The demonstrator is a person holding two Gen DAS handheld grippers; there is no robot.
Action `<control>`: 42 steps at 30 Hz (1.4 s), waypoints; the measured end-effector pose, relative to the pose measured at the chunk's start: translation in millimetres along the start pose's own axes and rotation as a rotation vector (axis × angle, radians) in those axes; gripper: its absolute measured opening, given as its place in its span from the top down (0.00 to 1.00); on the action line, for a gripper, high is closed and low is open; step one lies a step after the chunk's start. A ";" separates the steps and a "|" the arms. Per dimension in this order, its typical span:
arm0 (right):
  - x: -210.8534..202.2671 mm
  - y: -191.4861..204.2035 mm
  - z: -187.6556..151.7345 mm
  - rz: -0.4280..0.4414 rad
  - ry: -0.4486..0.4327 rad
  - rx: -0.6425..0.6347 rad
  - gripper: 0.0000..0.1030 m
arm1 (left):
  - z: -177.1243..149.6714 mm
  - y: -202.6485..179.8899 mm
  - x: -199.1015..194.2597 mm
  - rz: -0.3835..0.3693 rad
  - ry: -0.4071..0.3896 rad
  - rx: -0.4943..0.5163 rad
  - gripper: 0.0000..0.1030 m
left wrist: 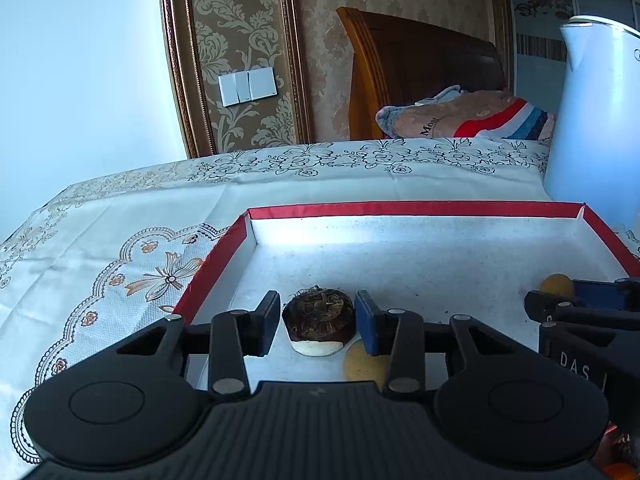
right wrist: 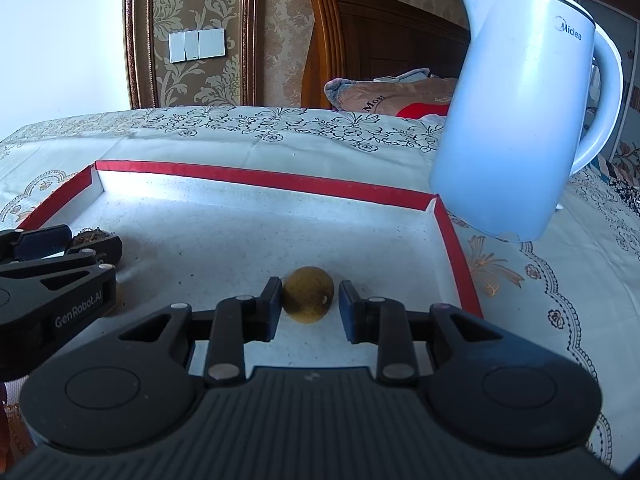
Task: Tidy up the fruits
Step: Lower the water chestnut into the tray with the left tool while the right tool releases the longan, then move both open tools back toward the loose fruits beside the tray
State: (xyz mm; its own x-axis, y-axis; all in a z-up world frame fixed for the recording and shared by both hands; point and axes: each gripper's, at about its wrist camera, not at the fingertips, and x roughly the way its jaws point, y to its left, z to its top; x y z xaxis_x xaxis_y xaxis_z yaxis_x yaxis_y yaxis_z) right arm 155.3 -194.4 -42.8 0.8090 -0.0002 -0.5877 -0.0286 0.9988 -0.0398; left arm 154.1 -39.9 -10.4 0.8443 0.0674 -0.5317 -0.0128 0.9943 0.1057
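A dark brown water chestnut (left wrist: 319,319) with a white cut base sits in the red-rimmed white tray (left wrist: 400,209). My left gripper (left wrist: 318,322) is open around it, its right pad touching, its left pad a little apart. A small yellow-brown round fruit (right wrist: 308,294) lies in the same tray (right wrist: 256,178). My right gripper (right wrist: 308,310) is open around it, the left pad touching, the right pad apart. Another yellowish fruit (left wrist: 365,364) lies under my left gripper's right finger. The left gripper (right wrist: 60,248) also shows in the right wrist view, the right gripper (left wrist: 576,300) in the left.
A white-blue Midea kettle (right wrist: 516,120) stands just past the tray's far right corner. The tray rests on a lace-patterned tablecloth (left wrist: 120,264). Orange fruit (left wrist: 618,470) shows at the lower right edge. A bed headboard and pillow lie beyond the table.
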 end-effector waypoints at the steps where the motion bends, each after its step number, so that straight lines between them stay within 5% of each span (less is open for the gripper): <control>1: -0.4 0.1 -0.1 -0.003 -0.001 -0.002 0.70 | 0.1 0.6 -0.1 -0.002 0.001 -0.003 0.61; 20: -17.0 -5.4 -2.9 0.003 -0.041 0.022 0.19 | -2.6 5.5 -9.0 0.002 -0.016 -0.022 0.47; 42: -48.0 -32.4 -9.4 0.047 -0.108 0.125 0.05 | -13.2 20.0 -49.3 -0.005 -0.104 -0.054 0.46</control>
State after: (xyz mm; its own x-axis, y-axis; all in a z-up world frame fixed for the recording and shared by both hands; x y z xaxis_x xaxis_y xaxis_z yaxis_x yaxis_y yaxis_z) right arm 111.8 -227.2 -20.9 0.8672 0.0448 -0.4959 0.0003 0.9959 0.0906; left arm 105.1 -22.2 6.8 0.8955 0.0564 -0.4414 -0.0350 0.9978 0.0565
